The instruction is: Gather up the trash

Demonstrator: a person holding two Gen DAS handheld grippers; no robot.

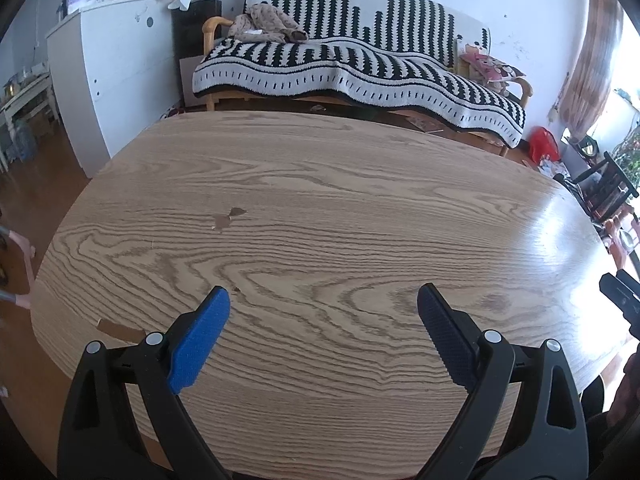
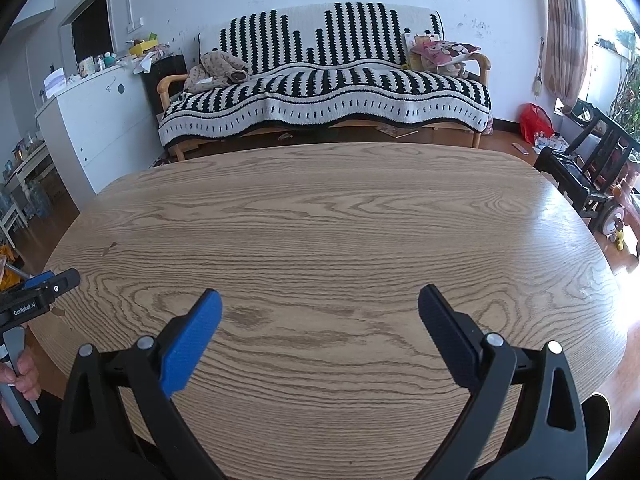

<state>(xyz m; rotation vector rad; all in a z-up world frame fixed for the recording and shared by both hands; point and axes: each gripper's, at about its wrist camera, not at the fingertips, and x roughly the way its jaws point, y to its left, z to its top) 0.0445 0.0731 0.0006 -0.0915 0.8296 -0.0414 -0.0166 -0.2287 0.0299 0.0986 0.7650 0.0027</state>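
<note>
While both cameras look across the same oak-grain table (image 1: 360, 208) toward a sofa under a black-and-white striped blanket (image 1: 360, 64), we find different details in each. In the left wrist view our left gripper (image 1: 324, 320) stands with its jaws spread wide and nothing between them, and we see a small brown scrap (image 1: 230, 218) lying on the wood well ahead of the blue pad (image 1: 200, 344), plus a torn brown piece (image 1: 120, 330) at the near left table edge, partly hidden behind the gripper's frame. From the right wrist view our right gripper (image 2: 320, 320) is likewise agape and empty; the scrap shrinks to a faint dark fleck, too small to identify. This view alone shows our hand (image 2: 22, 376) on the other gripper's grey handle, cut off at the left border.
</note>
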